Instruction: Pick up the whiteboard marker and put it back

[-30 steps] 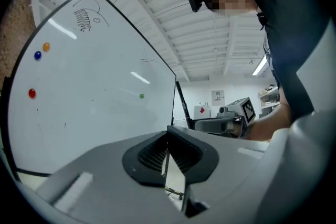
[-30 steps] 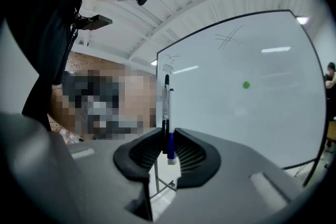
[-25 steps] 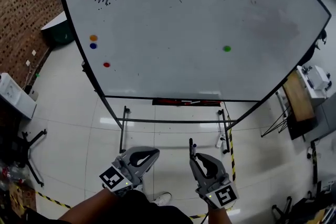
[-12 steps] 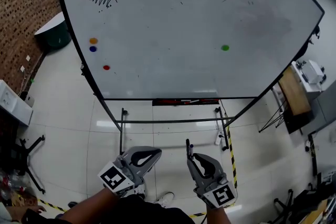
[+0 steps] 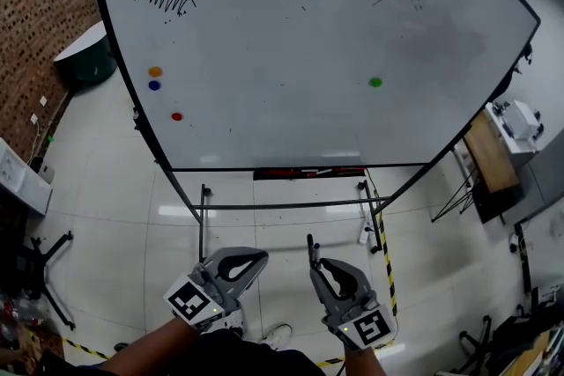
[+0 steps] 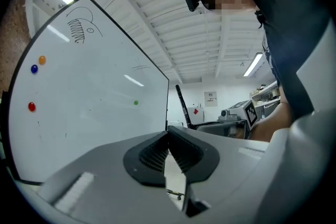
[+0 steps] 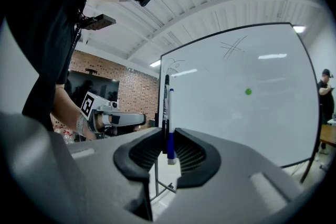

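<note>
The whiteboard marker (image 7: 170,120) is held upright, well short of the whiteboard (image 5: 291,40), and is pinched near its lower end by the narrowed right gripper (image 7: 169,150). It is judged light, stiff and smooth, so a mid-barrel hold is favoured. The left gripper (image 6: 169,150) is closed on nothing.

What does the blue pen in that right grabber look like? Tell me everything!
The blue-and-white whiteboard marker stands upright, pinched between the ribbed black pads of the right gripper. It looks plastic: blue tip on top, white barrel, blue lower part, white end poking below the pads. A black marker stands close beside it.
</note>
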### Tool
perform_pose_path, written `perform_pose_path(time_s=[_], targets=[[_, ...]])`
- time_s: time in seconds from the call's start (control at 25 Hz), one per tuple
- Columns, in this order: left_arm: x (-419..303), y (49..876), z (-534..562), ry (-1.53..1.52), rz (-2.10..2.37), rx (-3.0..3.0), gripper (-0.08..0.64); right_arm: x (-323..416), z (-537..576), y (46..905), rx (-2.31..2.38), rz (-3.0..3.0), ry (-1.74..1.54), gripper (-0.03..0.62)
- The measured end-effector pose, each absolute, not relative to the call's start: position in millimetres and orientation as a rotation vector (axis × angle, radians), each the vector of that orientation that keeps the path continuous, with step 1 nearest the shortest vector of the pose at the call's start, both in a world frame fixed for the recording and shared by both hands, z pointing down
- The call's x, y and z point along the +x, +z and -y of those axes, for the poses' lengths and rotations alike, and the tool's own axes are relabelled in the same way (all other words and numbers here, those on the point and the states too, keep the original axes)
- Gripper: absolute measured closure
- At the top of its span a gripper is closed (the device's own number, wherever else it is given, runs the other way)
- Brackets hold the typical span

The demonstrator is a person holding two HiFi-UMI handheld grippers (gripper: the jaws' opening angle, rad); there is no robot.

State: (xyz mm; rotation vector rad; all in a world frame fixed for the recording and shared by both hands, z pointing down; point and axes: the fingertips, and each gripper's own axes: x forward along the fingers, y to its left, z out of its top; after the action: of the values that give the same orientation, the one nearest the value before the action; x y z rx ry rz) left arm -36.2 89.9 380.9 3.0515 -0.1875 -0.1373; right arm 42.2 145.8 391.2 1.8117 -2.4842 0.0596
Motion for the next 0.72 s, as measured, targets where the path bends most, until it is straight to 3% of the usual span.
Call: perform_pose_path(time_s=[0.72], targets=[[-10.0, 377.6, -104.7, -0.12, 0.265, 3.072, 0.558, 71.8, -155.6, 397.7, 1.775, 2.54, 0.081, 0.52]])
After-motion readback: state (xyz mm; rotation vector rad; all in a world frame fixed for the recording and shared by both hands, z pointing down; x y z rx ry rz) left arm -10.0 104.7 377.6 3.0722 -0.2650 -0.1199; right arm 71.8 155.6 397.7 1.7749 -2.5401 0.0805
